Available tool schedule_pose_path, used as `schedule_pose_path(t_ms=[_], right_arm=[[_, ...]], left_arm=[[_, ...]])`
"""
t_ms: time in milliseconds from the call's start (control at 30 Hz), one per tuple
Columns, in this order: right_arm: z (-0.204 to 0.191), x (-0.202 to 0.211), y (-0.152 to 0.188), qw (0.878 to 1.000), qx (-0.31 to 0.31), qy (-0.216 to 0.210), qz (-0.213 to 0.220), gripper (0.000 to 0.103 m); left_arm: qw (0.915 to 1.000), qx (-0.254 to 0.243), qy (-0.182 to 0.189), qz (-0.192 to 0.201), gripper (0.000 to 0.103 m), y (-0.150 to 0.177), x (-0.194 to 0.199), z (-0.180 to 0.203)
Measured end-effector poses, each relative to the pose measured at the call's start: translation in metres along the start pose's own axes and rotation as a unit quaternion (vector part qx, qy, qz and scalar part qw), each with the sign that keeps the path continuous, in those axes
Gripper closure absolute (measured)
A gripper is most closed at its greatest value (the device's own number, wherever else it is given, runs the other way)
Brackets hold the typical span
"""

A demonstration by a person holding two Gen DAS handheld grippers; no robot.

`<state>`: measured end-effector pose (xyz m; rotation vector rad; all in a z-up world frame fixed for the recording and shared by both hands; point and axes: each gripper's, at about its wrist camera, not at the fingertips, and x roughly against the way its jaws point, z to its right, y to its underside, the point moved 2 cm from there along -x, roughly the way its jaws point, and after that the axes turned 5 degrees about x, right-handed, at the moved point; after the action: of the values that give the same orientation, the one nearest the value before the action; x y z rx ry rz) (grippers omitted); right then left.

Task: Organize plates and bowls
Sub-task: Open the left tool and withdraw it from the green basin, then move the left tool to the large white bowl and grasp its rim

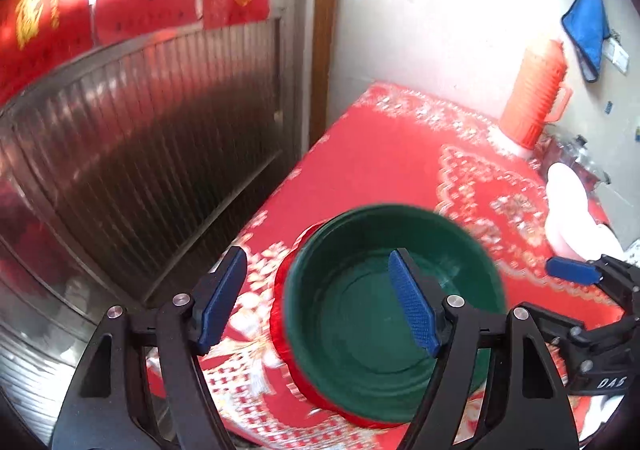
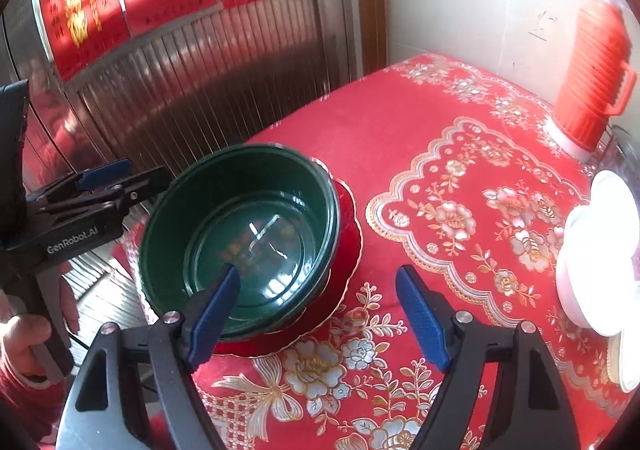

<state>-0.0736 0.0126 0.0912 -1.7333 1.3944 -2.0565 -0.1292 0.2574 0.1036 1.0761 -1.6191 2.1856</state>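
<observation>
A dark green bowl [image 1: 384, 314] [image 2: 244, 226], which looks like a nested stack of them, sits on a red scalloped plate [image 1: 280, 314] [image 2: 344, 250] near the table's left edge. My left gripper [image 1: 318, 255] hovers open above it. One blue pad hangs over the bowl's inside and the other over the tablecloth by the edge, and neither touches anything. My right gripper [image 2: 318, 270] is open too, with its left pad above the bowl's near rim and its right pad over the cloth. White dishes [image 2: 600, 250] [image 1: 568, 206] are stacked at the table's right.
The table wears a red flowered cloth [image 2: 460, 154]. A red ribbed thermos [image 2: 596, 78] [image 1: 532, 98] stands at the back right by the wall. A ribbed metal door [image 1: 140, 130] lies beyond the left edge. A blue cloth [image 1: 588, 18] hangs on the wall. A person's hand [image 2: 24, 338] holds the left tool.
</observation>
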Motion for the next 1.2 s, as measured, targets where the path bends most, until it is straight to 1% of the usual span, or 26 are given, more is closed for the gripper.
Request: schedule_pose_path(t_ms=[133,267,500,600,833,1200], right_arm=[[0.011,0.011,-0.001,1.000,-0.016,0.008,0.016,0.021],[0.028,0.019,0.004,0.999,-0.033,0.023,0.020,0.021],[0.064,0.041,0.018,0.996,-0.070,0.048,0.032,0.021],[0.082,0.050,0.025,0.994,-0.088,0.060,0.036,0.021],[0.123,0.067,0.046,0.988,-0.124,0.085,0.037,0.020],[0.199,0.100,0.075,0.972,-0.194,0.121,0.051,0.019]], left_arm=[[0.9996,-0.014,0.013,0.023,0.029,-0.009,0.006,0.027],[0.9985,-0.032,0.034,0.030,0.029,-0.013,0.008,0.057],[0.9952,-0.068,0.068,0.019,0.029,-0.010,-0.002,0.115],[0.9936,-0.083,0.075,0.019,0.029,-0.008,-0.005,0.136],[0.9889,-0.112,0.098,0.005,0.029,-0.001,-0.014,0.187],[0.9815,-0.148,0.120,-0.015,0.029,0.004,-0.036,0.262]])
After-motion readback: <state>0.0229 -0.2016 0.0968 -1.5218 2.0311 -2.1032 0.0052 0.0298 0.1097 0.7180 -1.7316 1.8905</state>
